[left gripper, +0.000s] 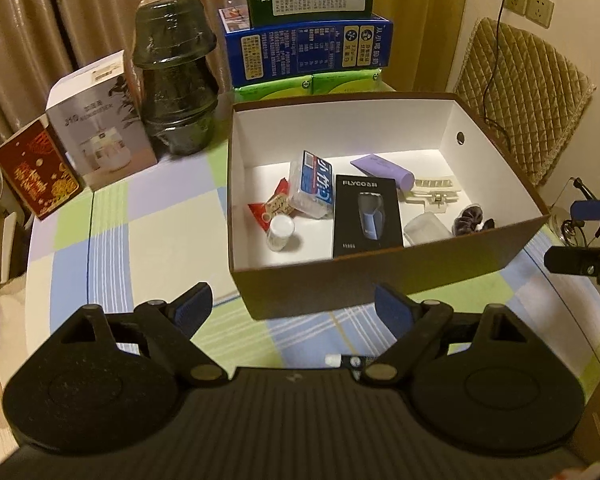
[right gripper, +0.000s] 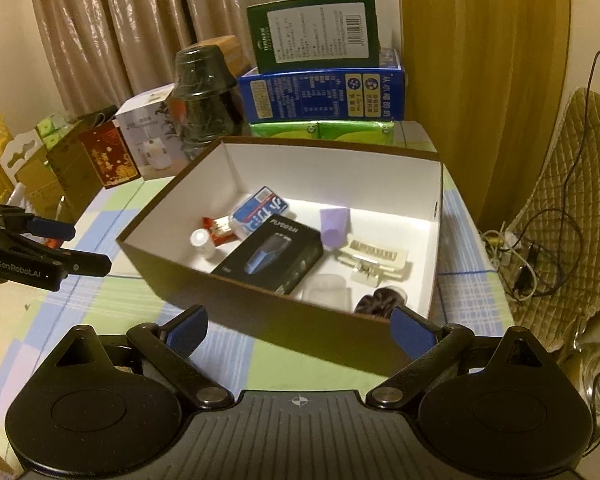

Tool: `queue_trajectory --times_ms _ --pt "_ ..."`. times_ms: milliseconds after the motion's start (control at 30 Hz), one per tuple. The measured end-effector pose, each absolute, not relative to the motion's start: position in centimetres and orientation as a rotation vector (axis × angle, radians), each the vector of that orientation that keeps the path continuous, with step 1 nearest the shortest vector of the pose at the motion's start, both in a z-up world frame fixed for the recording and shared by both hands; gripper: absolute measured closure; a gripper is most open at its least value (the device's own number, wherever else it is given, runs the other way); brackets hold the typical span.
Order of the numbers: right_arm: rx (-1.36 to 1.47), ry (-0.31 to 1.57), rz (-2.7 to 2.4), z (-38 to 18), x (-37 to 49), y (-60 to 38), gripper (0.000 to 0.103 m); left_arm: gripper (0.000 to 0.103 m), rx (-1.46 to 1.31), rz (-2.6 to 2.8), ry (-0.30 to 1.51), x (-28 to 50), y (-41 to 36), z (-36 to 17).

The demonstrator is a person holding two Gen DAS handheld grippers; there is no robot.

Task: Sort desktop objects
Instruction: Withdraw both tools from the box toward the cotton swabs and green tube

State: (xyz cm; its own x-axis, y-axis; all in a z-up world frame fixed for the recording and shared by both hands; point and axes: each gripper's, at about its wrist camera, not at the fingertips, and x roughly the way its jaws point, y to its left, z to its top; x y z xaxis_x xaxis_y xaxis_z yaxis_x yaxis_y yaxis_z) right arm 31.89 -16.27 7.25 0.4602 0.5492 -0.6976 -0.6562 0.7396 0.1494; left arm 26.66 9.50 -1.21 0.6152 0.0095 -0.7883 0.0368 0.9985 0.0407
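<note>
A brown cardboard box (left gripper: 380, 280) with a white inside stands on the checked tablecloth; it also shows in the right wrist view (right gripper: 260, 320). In it lie a black shaver box (left gripper: 367, 216) (right gripper: 270, 254), a blue-labelled clear pack (left gripper: 314, 186), a purple tube (left gripper: 384, 170), a red packet (left gripper: 270, 206), a small white bottle (left gripper: 281, 232), a cream hair clip (right gripper: 374, 262) and a dark scrunchie (right gripper: 380, 300). My left gripper (left gripper: 294, 308) is open and empty before the box's near wall. My right gripper (right gripper: 300, 330) is open and empty at the box's near corner.
Behind the box stand stacked green glass bowls (left gripper: 176, 76), a white humidifier box (left gripper: 100, 120), a red card box (left gripper: 40, 172) and stacked blue and green cartons (left gripper: 308, 46). A padded chair (left gripper: 520, 92) with cables stands right. A small white-capped item (left gripper: 340, 360) lies under my left gripper.
</note>
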Motion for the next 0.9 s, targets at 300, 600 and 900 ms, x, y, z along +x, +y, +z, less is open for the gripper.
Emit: queue_trajectory --times_ms 300,600,900 --pt "-0.151 0.821 0.792 6.5 28.7 -16.6 0.007 0.016 0.036 0.03 0.918 22.8 9.3 -1.4" --pt "-0.163 0.855 0.83 5.2 26.4 -17.0 0.007 0.016 -0.005 0.076 0.941 19.7 9.4 -2.0" --pt "-0.182 0.882 0.864 4.4 25.2 -16.8 0.007 0.016 -0.028 0.104 0.958 17.6 9.0 -2.6"
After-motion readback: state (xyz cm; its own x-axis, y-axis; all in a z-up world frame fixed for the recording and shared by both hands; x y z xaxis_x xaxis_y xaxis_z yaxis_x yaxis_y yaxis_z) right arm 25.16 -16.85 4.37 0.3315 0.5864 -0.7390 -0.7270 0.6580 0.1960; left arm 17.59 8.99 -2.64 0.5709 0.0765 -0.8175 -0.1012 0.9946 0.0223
